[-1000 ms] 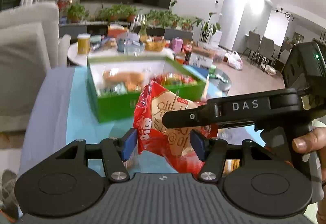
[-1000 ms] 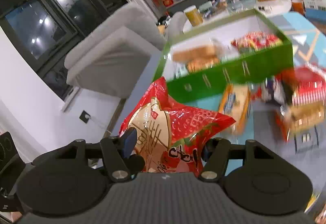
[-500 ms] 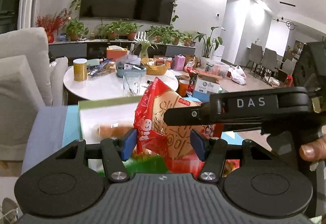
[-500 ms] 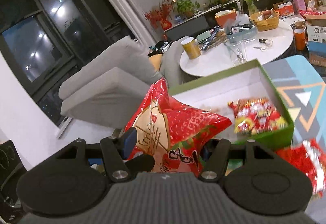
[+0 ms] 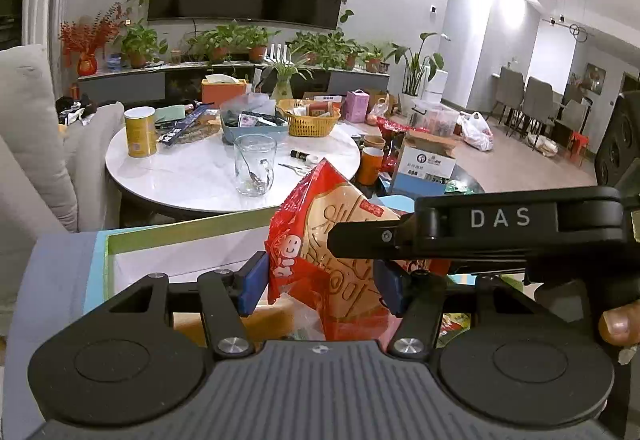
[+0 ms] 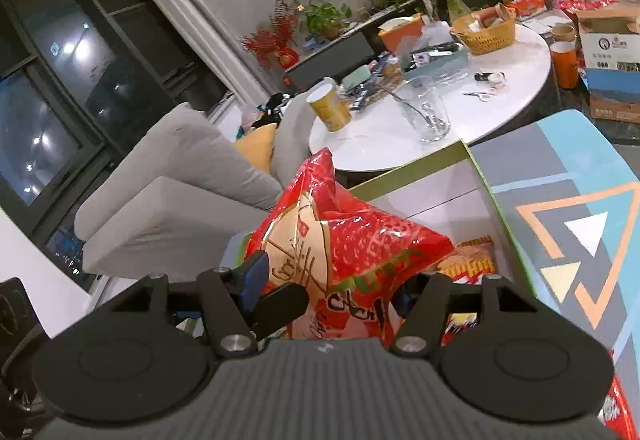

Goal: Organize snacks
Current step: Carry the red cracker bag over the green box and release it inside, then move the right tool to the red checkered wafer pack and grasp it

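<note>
A red snack bag (image 5: pixel 316 240) with a strawberry print (image 6: pixel 360 240) is held by both grippers at once. My left gripper (image 5: pixel 320 282) is shut on its lower part, blue pads pressing both sides. My right gripper (image 6: pixel 332 280) is shut on the same bag, and one of its black fingers (image 5: pixel 440 236) crosses the bag in the left wrist view. The bag hangs above the green box (image 5: pixel 180 236), whose white inside and far rim (image 6: pixel 424 168) show beyond it. Other snack packets (image 6: pixel 468 260) lie in the box below the bag.
The box rests on a blue, grey and orange patterned surface (image 6: pixel 560 200). Behind it stands a round white table (image 5: pixel 192 176) with a glass (image 5: pixel 255 164), a yellow can (image 5: pixel 140 132) and a basket (image 5: pixel 310 118). A grey sofa (image 6: pixel 172 192) is at the left. A hand (image 5: pixel 618 324) grips the right tool.
Both grippers have carried the red bag forward, from in front of the green box to above its inside. The box has slid down and under the bag in both views.
</note>
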